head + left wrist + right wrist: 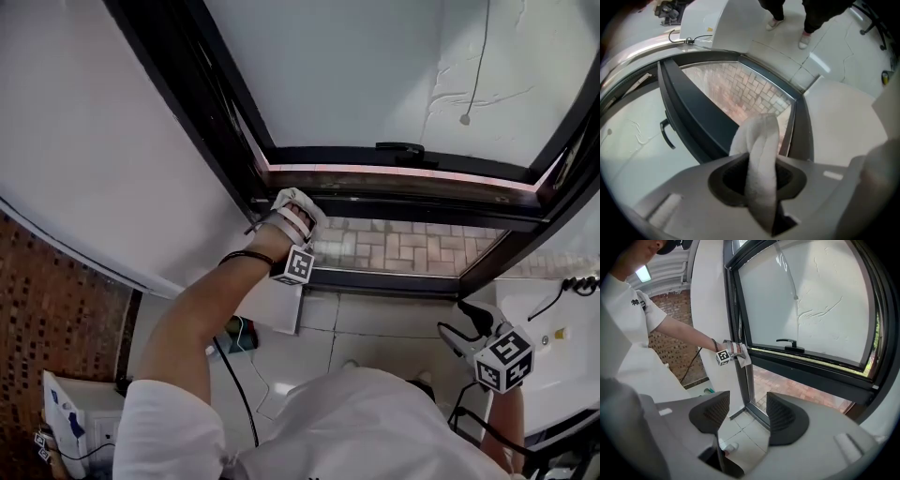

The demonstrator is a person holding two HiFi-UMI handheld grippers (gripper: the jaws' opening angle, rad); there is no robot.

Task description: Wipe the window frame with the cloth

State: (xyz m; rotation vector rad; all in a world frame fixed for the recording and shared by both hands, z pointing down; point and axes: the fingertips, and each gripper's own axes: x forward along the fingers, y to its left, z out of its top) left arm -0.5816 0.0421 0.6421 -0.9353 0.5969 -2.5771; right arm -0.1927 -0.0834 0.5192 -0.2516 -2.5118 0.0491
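No legible text, brand or number in any view.
- Left gripper (295, 211) and right gripper (461, 330): cubes carry black-and-white square code patterns, no characters.
- White shirt (628, 324): small dark print near the shoulder, too small to read.
- White box (64, 417) at lower left: blue marking, illegible.

In the head view the cloth (300, 202) covers the left gripper (289, 214)'s 2 jaws at the window frame (394, 156)'s corner. Below the window frame, the right gripper (459, 323)'s handle disappears behind the person's shirt (375, 427). The window frame's top runs off-picture.
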